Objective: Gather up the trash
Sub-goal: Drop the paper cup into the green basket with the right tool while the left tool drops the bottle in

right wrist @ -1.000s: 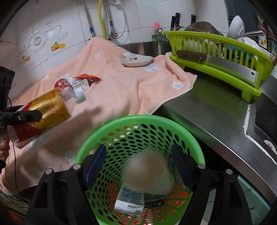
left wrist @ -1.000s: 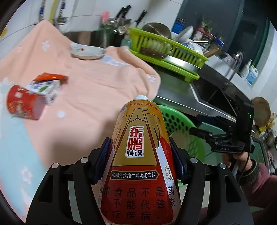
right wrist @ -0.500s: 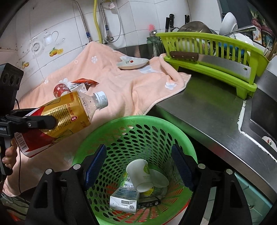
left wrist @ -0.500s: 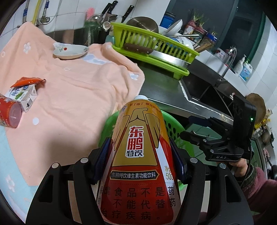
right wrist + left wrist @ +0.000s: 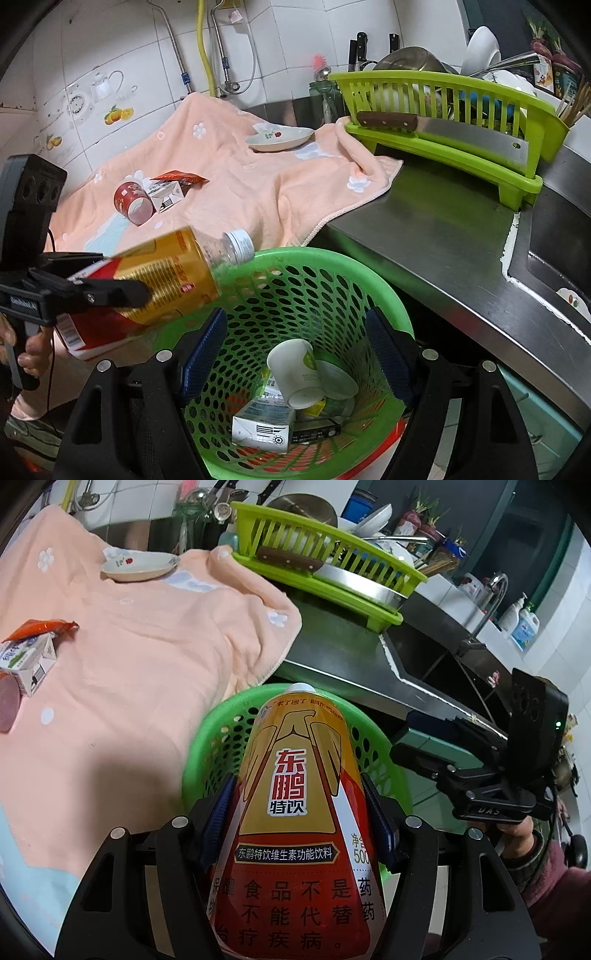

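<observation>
The left gripper (image 5: 299,812) held the bottle (image 5: 295,834) firmly in its jaws, cap just over the green basket (image 5: 332,266) rim. Best carried further over the opening before release — the right gripper (image 5: 295,354), jaws wide and empty, hung above it.

A gold-and-red drink bottle (image 5: 162,273) with a white cap tilts over the green basket's (image 5: 373,280) rim. Inside lie a paper cup (image 5: 295,373) and cartons (image 5: 264,421). A red cup (image 5: 131,199), milk carton (image 5: 166,195) and orange wrapper (image 5: 181,177) lie on the towel.
</observation>
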`<act>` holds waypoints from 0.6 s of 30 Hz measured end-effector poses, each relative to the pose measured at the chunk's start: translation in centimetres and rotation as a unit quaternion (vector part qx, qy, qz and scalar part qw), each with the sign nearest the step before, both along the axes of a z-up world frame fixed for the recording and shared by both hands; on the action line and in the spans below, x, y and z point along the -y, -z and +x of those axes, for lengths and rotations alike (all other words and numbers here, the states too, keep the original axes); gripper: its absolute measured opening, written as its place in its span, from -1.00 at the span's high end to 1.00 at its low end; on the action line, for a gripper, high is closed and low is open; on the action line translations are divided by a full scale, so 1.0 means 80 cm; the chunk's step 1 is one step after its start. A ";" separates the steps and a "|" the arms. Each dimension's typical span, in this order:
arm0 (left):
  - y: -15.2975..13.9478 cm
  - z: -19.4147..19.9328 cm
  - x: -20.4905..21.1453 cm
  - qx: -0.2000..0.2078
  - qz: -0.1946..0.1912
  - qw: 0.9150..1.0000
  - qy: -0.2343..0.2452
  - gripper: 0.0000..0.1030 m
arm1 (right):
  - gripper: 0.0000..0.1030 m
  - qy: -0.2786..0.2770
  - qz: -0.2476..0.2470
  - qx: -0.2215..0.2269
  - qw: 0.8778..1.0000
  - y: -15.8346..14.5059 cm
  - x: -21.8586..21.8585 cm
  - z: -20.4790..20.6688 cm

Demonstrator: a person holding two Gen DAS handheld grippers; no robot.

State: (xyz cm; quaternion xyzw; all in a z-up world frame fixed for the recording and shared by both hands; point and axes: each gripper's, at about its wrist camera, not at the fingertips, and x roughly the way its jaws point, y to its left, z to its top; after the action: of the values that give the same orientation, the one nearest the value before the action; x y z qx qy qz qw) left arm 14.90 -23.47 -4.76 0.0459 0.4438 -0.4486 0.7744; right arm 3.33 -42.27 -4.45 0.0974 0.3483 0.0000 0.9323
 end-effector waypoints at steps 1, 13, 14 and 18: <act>0.002 0.000 0.001 -0.002 0.000 1.000 0.000 -0.24 | -0.45 0.001 -0.001 0.000 1.000 0.000 0.000 -0.001; 0.011 0.000 0.003 -0.010 0.002 1.000 -0.006 -0.24 | -0.45 0.004 0.002 -0.004 1.000 0.004 0.002 -0.001; 0.011 0.000 0.003 -0.010 0.002 1.000 -0.006 -0.24 | -0.45 0.004 0.003 -0.004 1.000 0.004 0.002 -0.001; 0.013 0.000 0.002 -0.014 0.002 1.000 -0.008 -0.24 | -0.45 0.003 0.005 -0.006 1.000 0.007 0.002 -0.001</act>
State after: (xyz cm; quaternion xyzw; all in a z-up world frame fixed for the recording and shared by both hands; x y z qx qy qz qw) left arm 14.93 -23.62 -5.79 0.0374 0.4557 -0.4421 0.7716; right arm 3.28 -42.46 -4.97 0.1027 0.3538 -0.0017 0.9297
